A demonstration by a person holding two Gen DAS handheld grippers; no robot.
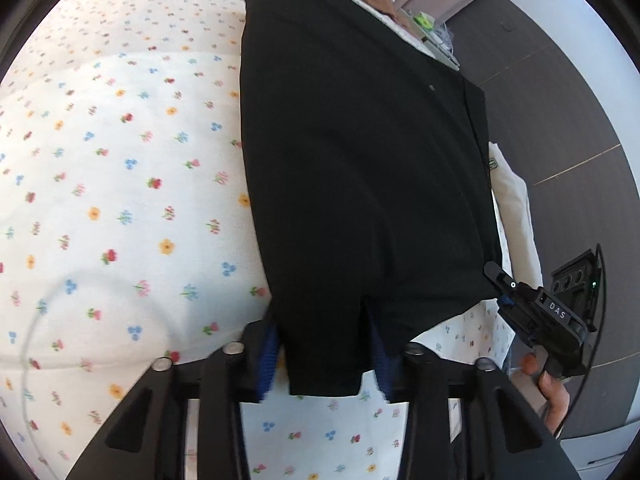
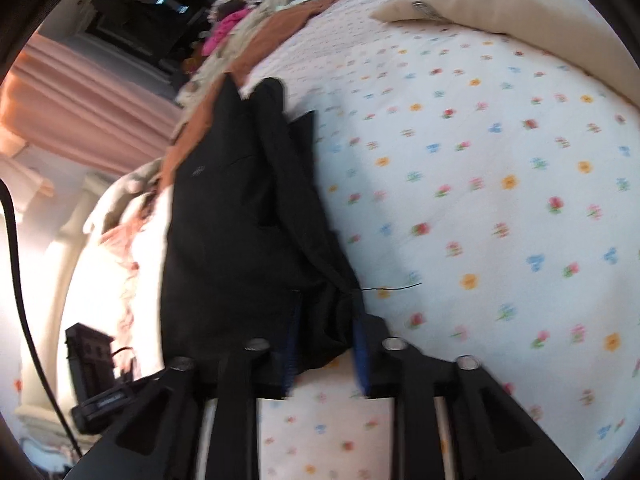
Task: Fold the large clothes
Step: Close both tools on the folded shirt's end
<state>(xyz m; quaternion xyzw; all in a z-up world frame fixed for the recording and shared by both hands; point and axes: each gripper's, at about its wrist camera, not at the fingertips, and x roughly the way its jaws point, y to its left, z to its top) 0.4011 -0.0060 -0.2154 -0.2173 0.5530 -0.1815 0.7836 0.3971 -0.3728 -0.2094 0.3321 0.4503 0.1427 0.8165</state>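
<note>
On the flowered bed (image 1: pixel 120 160), black garment (image 1: pixel 360 160) lies flat; left gripper (image 1: pixel 326 354) & right gripper (image 2: pixel 322 354) fingers both clamped on its near edge.

- Left claw (image 1: pixel 326 354): black angular arms showing round silver screws, blue ribbed pads (image 1: pixel 269 354).
- Right claw (image 2: pixel 322 354): matching black body displaying white "DAS" lettering, trailing a black cable (image 1: pixel 600 320).

A: Daylight is strong and even in the left wrist view; the floral bedsheet (image 1: pixel 120 200) looks crisp, though the fisheye bends every edge into a dark rim.

B: The right wrist view is softer, motion-blurred, with glare blowing out its left side; the black garment (image 2: pixel 248 220) shows almost no detail.
</note>
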